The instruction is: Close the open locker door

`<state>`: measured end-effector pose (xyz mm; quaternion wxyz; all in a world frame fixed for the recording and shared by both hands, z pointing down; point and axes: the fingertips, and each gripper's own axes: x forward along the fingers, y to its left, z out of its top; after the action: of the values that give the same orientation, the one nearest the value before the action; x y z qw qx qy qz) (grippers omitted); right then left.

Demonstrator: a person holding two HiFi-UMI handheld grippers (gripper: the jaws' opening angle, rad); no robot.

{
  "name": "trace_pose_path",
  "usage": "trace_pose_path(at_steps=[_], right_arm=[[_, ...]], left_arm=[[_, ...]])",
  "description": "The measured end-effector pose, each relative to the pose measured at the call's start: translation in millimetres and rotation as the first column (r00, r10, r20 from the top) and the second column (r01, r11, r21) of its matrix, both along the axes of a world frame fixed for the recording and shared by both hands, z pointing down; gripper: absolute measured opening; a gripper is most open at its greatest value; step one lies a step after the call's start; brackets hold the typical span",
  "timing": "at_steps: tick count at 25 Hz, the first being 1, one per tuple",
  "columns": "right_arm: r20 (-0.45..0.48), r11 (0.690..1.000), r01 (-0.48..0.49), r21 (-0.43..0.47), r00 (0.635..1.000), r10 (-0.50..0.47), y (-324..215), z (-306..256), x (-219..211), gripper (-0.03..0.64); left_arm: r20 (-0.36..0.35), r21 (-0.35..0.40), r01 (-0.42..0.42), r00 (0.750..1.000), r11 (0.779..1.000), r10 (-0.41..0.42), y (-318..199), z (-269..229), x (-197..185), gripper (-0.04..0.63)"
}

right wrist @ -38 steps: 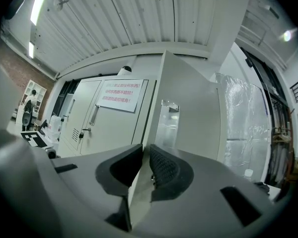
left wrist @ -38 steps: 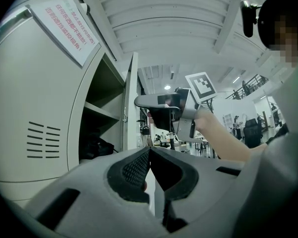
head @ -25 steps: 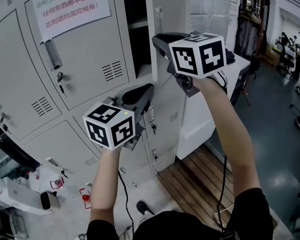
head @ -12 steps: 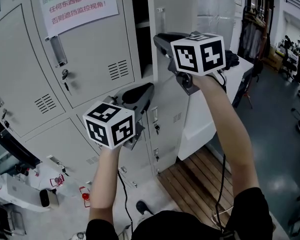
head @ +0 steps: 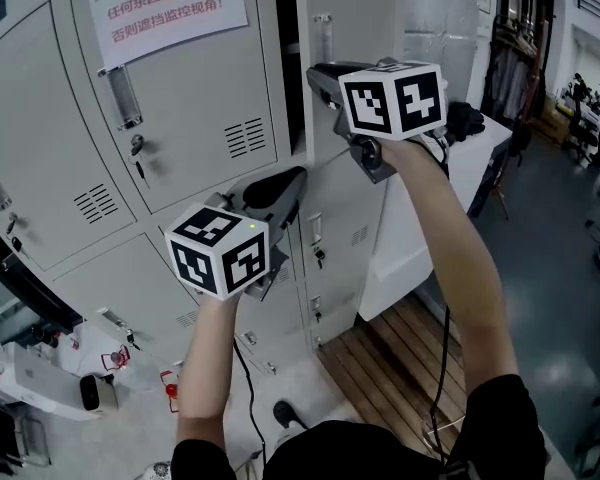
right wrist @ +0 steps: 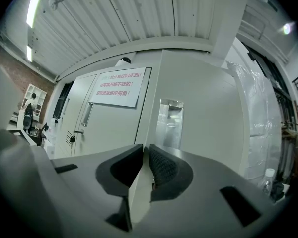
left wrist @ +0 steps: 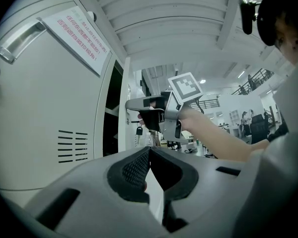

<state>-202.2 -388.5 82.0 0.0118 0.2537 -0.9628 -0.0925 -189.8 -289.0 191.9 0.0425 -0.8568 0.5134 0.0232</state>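
Observation:
The open locker door [head: 352,8] is grey with a metal handle [head: 323,38]. It stands ajar, and a narrow dark gap [head: 285,58] shows at its left. My right gripper [head: 315,76] is shut and empty, with its tips at the door's face below the handle. From the right gripper view, the door [right wrist: 208,118] and its handle [right wrist: 170,123] fill the frame beyond the shut jaws [right wrist: 144,148]. My left gripper [head: 298,180] is lower, shut and empty, in front of the lockers below. In the left gripper view, its tips [left wrist: 149,150] point up at the right gripper [left wrist: 131,104].
The shut neighbour door carries a paper notice [head: 165,3] and a key in its lock [head: 138,153]. A wooden platform [head: 400,353] lies on the floor at the right, beside a white counter [head: 480,158]. Bags and clutter [head: 50,383] sit at the lower left.
The dark gap beside the door has narrowed as the door swung towards the frame. My right gripper has stayed on the door. The left gripper has barely moved.

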Motion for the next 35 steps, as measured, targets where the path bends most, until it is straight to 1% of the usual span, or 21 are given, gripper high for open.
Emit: trace_pose_path(at_steps=[11, 13, 17, 35], right_arm=[[0.003, 1.000, -0.006, -0.010, 1.000, 0.006, -12, 3, -17, 0.044], [-0.001, 1.000, -0.018, -0.012, 1.000, 0.018, -17, 6, -18, 0.025], [-0.006, 0.999, -0.037, -0.016, 0.999, 0.037, -29, 9, -19, 0.025], [-0.039, 0.998, -0.058, -0.015, 0.998, 0.057, -51, 12, -37, 0.025]], left_arm=[[-0.005, -0.017, 0.014, 1.000, 1.000, -0.014, -1, 9, -11, 0.018], [-0.006, -0.018, 0.017, 1.000, 1.000, -0.017, -2, 9, -13, 0.018], [-0.006, -0.017, 0.020, 1.000, 1.000, -0.020, -3, 9, -17, 0.018], [-0.014, -0.028, 0.033, 0.999, 0.999, -0.033, -12, 15, -31, 0.018]])
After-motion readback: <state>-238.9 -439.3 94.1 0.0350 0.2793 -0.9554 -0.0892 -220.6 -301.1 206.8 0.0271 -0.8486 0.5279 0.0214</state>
